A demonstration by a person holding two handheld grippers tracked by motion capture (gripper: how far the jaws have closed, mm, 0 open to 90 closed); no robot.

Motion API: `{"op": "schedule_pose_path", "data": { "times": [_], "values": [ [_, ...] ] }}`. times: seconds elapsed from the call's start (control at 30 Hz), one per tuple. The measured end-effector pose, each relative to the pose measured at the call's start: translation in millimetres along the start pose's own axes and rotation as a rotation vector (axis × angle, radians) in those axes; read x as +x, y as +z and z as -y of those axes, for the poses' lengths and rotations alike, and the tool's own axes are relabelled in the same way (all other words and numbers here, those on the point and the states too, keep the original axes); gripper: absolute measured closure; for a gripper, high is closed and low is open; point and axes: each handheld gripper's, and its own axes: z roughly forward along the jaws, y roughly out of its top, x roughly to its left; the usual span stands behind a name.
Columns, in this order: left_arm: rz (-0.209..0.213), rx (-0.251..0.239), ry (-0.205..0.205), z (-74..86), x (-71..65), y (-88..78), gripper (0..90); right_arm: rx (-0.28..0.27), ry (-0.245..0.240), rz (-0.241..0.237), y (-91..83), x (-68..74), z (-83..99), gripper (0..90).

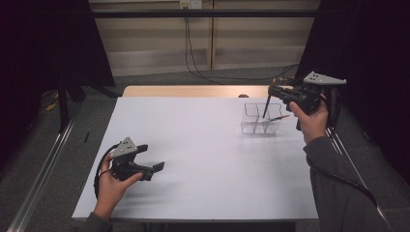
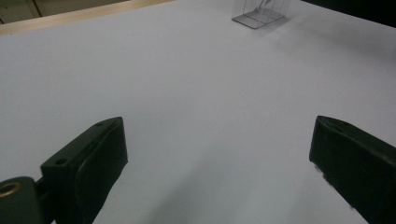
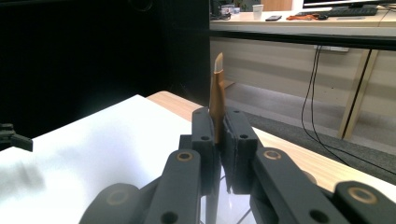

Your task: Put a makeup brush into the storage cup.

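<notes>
Nearest the high camera, the left hand-held gripper (image 1: 155,170) hovered low over the near-left part of the white worktop (image 1: 193,154), its jaws wide apart with nothing between them, as its own view confirmed. The right hand-held gripper (image 1: 271,90) was held up at the far right, its jaws clamped together on a slim pen-like stick (image 3: 217,100) with a brownish-orange upper body, a pale slanted tip and a dark lower length.

In the high view the stick's (image 1: 266,107) long axis ran nearly upright, tilted a little, its lower end reaching down into a clear compartmented box (image 1: 251,124) that stood directly beneath the right hand-held gripper. So the box lay straight below the held stick, and the right hand was by far the nearer; the left one was well apart from it across the worktop. Another thin stick (image 1: 279,117) leaned at a low slant in the box. Which compartment the held stick's end stood in could not be told.
</notes>
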Motion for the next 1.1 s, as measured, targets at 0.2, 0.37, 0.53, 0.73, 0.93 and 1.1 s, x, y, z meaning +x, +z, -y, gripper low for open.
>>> {"op": "schedule_pose_path", "data": {
  "times": [0.2, 0.37, 0.53, 0.73, 0.93, 1.1],
  "values": [
    [0.000, 0.003, -0.001, 0.2, 0.7, -0.7, 4.1, 0.001, 0.004, 0.029, -1.6, -4.2, 0.3, 84.6],
    [0.007, -0.011, -0.008, -0.2, 1.7, -1.3, 4.1, 0.004, -0.001, 0.044, -2.5, -7.0, 0.2, 84.7],
    [0.002, -0.010, -0.004, -0.4, 1.7, -2.1, 4.1, 0.001, 0.004, 0.068, -2.2, -10.2, 3.0, 84.7],
    [0.007, -0.012, -0.002, -0.4, 1.5, -2.2, 3.8, 0.001, 0.010, 0.099, -2.0, -13.6, 6.8, 84.7],
    [0.013, -0.006, -0.002, -0.1, 1.1, -2.0, 2.5, -0.011, 0.010, 0.122, -4.2, -15.3, 8.7, 84.6],
    [0.013, -0.004, 0.005, -0.5, 0.7, -1.9, 1.6, -0.004, 0.007, 0.122, -3.8, -16.3, 11.4, 84.6]
  ]
}}
